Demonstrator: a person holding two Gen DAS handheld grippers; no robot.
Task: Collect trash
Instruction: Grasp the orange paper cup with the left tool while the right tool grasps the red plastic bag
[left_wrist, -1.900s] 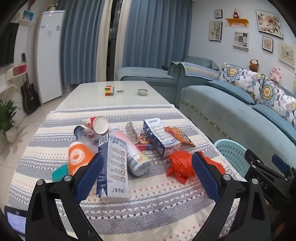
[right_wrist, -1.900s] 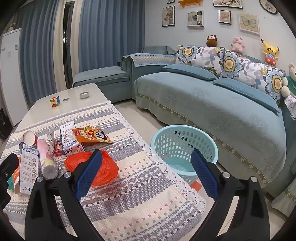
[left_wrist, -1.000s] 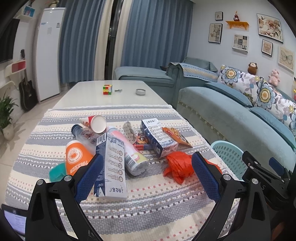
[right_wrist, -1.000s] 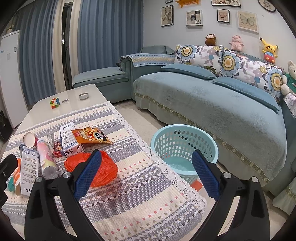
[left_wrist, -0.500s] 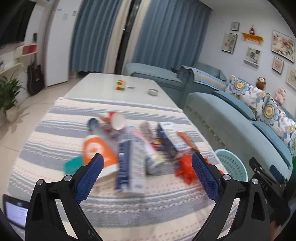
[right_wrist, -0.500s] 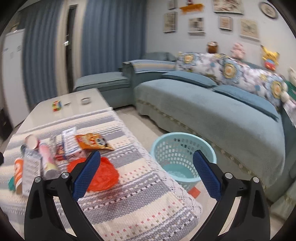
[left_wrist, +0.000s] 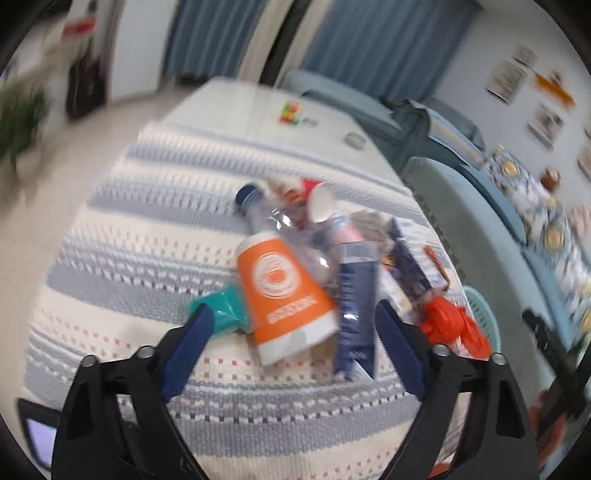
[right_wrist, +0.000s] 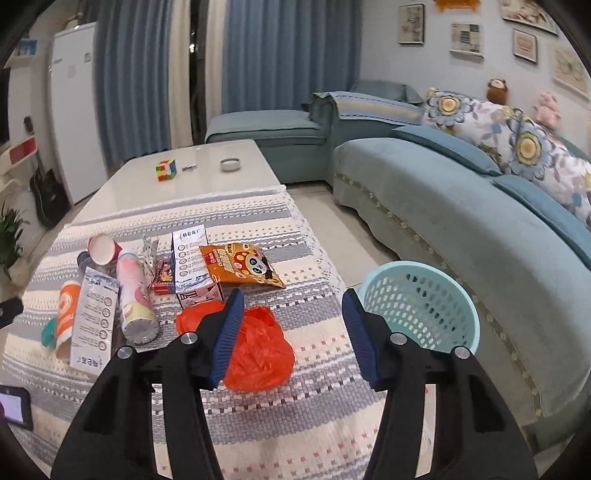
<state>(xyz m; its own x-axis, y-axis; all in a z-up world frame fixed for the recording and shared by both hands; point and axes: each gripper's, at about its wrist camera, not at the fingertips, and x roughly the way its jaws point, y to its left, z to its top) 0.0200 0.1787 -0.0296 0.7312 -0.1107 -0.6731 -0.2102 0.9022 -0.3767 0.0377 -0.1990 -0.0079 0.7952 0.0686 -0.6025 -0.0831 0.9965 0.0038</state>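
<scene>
left gripper (left_wrist: 291, 325) agape over orange cup (left_wrist: 282, 291); right gripper (right_wrist: 291, 325) agape, empty, above red bag (right_wrist: 258, 350)

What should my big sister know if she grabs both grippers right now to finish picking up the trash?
Left gripper: open, empty, close over the orange cup.
Right gripper: open, empty, above the red plastic bag.
Trash lies in a pile on the striped tablecloth: cup, cartons, bottle, snack bag.
Blue basket on the floor by the sofa looks empty.
Done: nothing binned. Left: everything.

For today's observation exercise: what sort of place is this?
Most likely a home living room: a blue sofa with floral cushions, framed pictures on the wall, and a low table before it.
</scene>
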